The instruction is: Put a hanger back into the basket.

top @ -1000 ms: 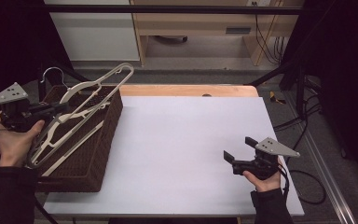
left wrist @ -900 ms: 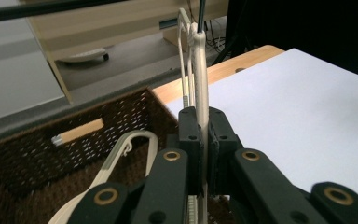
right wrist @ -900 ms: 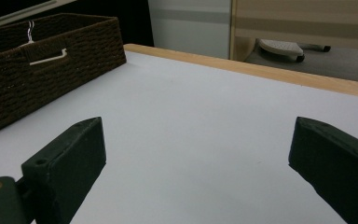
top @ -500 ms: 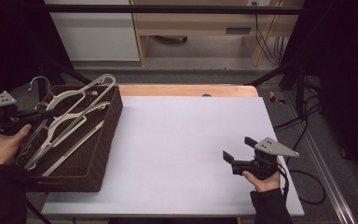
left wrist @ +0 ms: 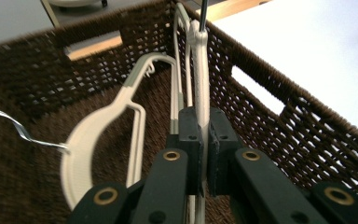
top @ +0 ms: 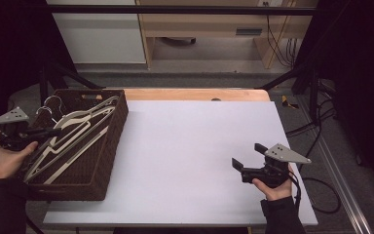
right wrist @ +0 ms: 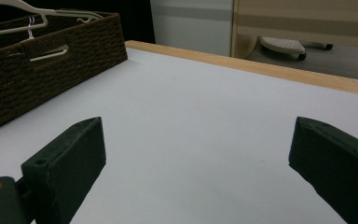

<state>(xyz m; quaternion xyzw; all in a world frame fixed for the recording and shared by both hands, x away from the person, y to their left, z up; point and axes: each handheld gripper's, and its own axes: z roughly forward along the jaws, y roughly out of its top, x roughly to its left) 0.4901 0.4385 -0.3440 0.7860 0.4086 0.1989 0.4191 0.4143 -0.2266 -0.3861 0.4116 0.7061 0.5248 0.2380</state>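
A: What were the left tongs holding?

B: A cream plastic coat hanger. The jaws were pinched tight on its flat bar, one black pad on each side. The hanger stood on edge and ran away from the camera toward the far wall of a dark brown wicker basket.

A: Where was that in the wider scene?

B: In the high view, the left tongs sat over the basket's left rim, gripped by the person's left hand. The held hanger lay slanted inside the basket, among other cream hangers of the same kind. Their wire hooks gathered near the basket's far left corner.

A: And the basket?

B: It rested at the left edge of the white worktop.

A: The other hand?

B: The right tongs were near the worktop's front right, well apart from the basket, with their jaws spread wide and nothing between them. They pointed left across the bare white surface.
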